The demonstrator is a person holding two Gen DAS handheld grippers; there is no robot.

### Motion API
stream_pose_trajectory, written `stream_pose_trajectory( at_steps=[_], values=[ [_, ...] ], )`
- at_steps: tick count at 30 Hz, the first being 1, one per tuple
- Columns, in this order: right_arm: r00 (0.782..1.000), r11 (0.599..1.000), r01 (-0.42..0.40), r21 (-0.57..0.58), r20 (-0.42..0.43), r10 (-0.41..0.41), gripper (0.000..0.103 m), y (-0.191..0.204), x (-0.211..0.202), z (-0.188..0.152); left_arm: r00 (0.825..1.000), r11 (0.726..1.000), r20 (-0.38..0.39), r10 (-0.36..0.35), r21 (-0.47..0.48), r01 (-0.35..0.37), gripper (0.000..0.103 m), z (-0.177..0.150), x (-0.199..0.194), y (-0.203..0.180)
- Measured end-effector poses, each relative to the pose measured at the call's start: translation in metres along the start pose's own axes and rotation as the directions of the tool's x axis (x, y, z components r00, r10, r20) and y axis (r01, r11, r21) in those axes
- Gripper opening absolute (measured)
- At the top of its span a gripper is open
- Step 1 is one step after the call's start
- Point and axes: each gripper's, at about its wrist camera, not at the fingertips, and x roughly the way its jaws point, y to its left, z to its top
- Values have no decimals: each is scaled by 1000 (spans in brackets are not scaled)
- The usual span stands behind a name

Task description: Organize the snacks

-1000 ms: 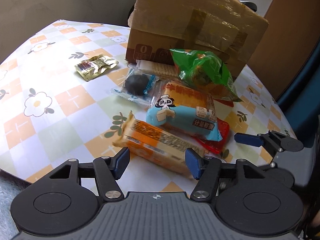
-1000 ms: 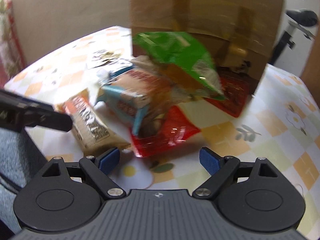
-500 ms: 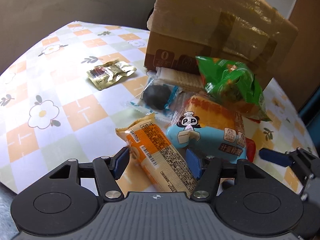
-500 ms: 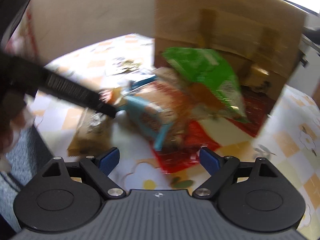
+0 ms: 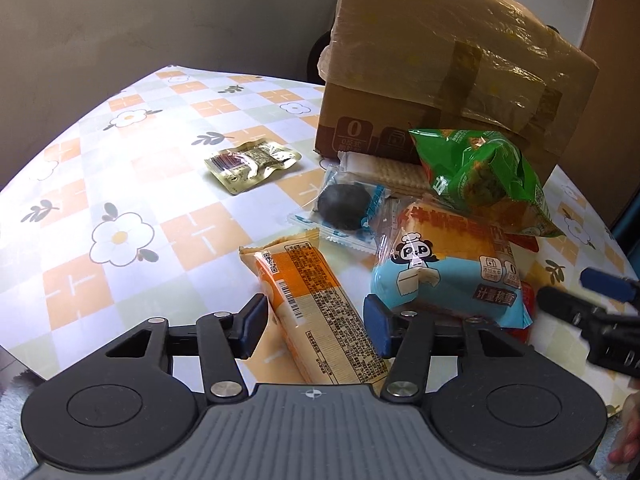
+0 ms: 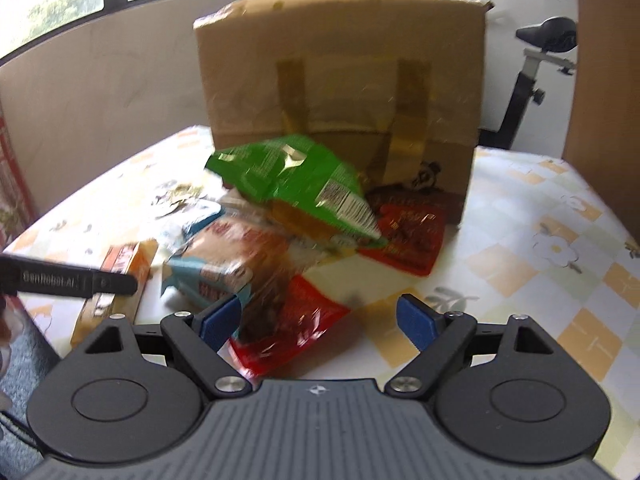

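Note:
A pile of snacks lies in front of a cardboard box (image 5: 440, 92). My left gripper (image 5: 314, 326) is open, its jaws on either side of an orange wafer pack (image 5: 316, 304) lying on the table. Beside it lie a blue panda cake pack (image 5: 448, 272), a green chip bag (image 5: 480, 176), a dark round cookie pack (image 5: 344, 208) and a cracker sleeve (image 5: 384, 168). My right gripper (image 6: 318, 320) is open over a red snack bag (image 6: 288, 328); the green bag (image 6: 296, 184) and the blue pack (image 6: 212, 276) lie beyond it.
A small gold packet (image 5: 250, 164) lies apart on the floral tablecloth (image 5: 120, 184). A second red bag (image 6: 408, 232) leans at the box (image 6: 344, 72). The left gripper's finger (image 6: 76, 280) shows at the left of the right wrist view. An exercise bike (image 6: 536, 60) stands behind.
My left gripper has moved forward so the orange wafer pack now lies between its jaws. My right gripper has swung right and closer to the red bag.

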Motion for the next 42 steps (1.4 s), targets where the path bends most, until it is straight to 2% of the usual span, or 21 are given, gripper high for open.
stream_pose_trajectory(
  at_steps=[3,4,6,8,11,14,16,21,24,25,26,33,36,37,42],
  values=[
    [999,999,30,16,-23,-30,83,-3,7,0,1000,1000,3,1,3,-1,56,-1,1,0],
    [999,999,28,21,-41,-27,78,-3,12,-1,1000,1000,2,1,5,-1,56,-1,0,0],
    [997,999,1,45,-72,3,73,-5,20,-3,1000,1000,2,1,6,-1,56,-2,0,0],
    [995,995,-34,96,-86,43,73,-8,26,-3,1000,1000,-1,2,6,-2,56,-2,1,0],
    [992,988,-64,142,-102,79,64,-9,37,-3,1000,1000,-3,3,7,-3,56,-4,1,1],
    [994,993,-58,100,-85,67,60,-2,43,-2,1000,1000,-6,0,5,0,56,-4,2,1],
    [996,997,-45,59,-77,50,53,2,48,-1,1000,1000,-8,0,10,1,56,-4,4,0],
    [999,999,5,-53,-35,-7,54,14,46,-10,1000,1000,-13,-1,12,1,57,-4,6,0],
    [998,993,52,-103,-15,-53,64,18,40,-16,1000,1000,-16,-2,12,2,57,-4,7,-1],
    [998,993,60,-106,-18,-62,69,18,39,-18,1000,1000,-17,0,14,0,57,-4,8,-1],
    [998,993,60,-97,-21,-63,69,16,39,-20,1000,1000,-19,2,17,-2,58,-4,8,-2],
    [996,999,32,-35,-76,-35,70,8,33,-21,1000,999,-21,19,37,-18,57,-5,10,-6],
    [996,1000,21,-17,-90,-23,68,7,30,-20,1000,999,-20,21,39,-20,58,-5,10,-6],
    [996,1000,16,-11,-90,-17,63,7,30,-20,1000,999,-20,21,40,-20,58,-5,11,-6],
    [997,1000,-10,-9,-78,9,52,7,32,-18,1000,999,-18,20,43,-19,58,-5,11,-6]
  ],
)
